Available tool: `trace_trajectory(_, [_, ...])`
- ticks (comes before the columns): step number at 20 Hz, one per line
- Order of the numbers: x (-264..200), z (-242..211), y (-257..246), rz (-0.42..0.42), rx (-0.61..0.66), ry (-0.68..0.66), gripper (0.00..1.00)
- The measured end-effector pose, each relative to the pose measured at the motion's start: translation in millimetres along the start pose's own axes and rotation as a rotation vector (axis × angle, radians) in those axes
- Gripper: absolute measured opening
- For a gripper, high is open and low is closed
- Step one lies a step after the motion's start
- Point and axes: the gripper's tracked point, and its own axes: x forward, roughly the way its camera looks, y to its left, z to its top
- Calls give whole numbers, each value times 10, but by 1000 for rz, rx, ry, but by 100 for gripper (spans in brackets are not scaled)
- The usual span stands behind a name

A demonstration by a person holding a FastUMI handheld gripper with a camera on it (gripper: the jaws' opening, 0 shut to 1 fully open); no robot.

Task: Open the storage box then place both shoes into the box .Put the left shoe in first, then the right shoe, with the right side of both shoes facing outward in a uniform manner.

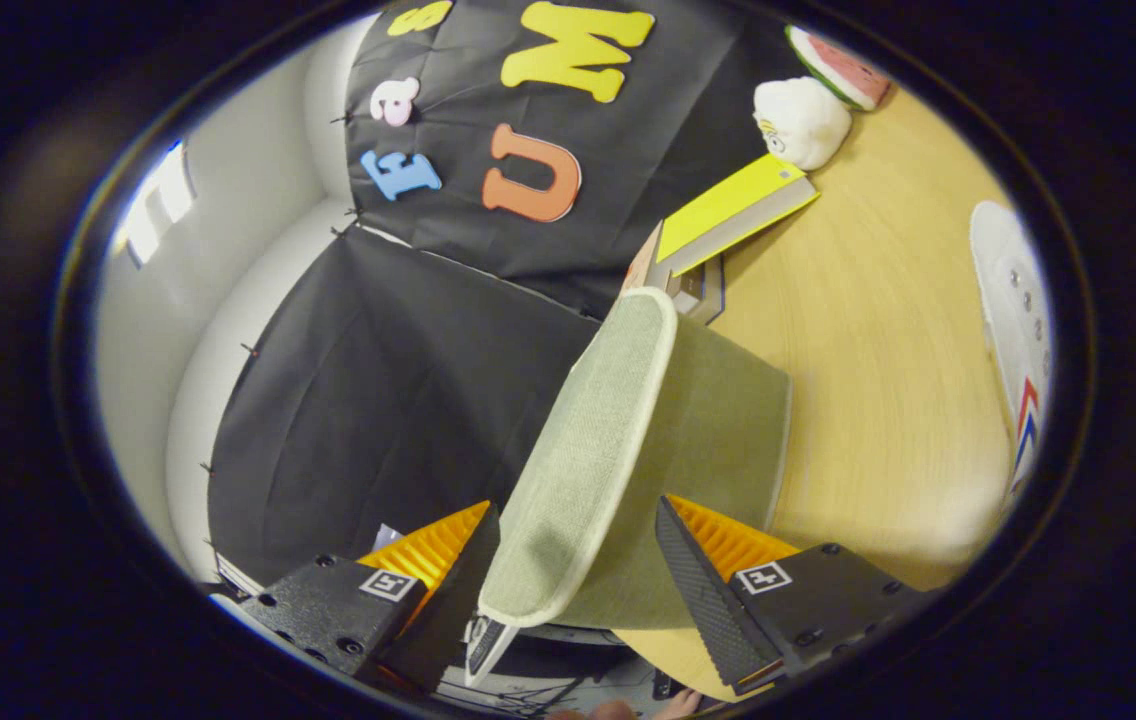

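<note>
The storage box's pale green fabric lid [588, 440] stands raised and tilted, its white-piped edge running away from me. My gripper [576, 510] is shut on the lid's near end, one finger [463, 570] on the textured outer face and the other finger [693, 570] against the smoother inner side. A white shoe [1013, 320] with red and blue stripes lies on the wooden table [878, 330], well beyond and to the right of the fingers. The box body is hidden behind the lid.
A yellow-covered book [728, 205] lies on a small stack just past the lid's far end. Farther back sit a white plush toy [800, 122] and a watermelon-slice toy [843, 65]. Black cloth walls close off the left side.
</note>
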Motion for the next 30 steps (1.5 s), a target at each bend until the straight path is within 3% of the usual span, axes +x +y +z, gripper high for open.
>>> trace_trajectory(5, [152, 4, 93, 60, 81, 36, 95])
trace_trajectory(9, [121, 40, 220, 63, 62, 30, 61])
trace_trajectory(10, [96, 83, 220, 50, 55, 13, 41])
trace_trajectory(12, [96, 89, 253, 28, 49, 22, 14])
trace_trajectory(16, [66, 133, 367, 1, 34, 23, 5])
trace_trajectory(24, [121, 225, 1077, -30, -50, -8, 5])
trace_trajectory(30, [512, 136, 1554, -147, -138, 6, 5])
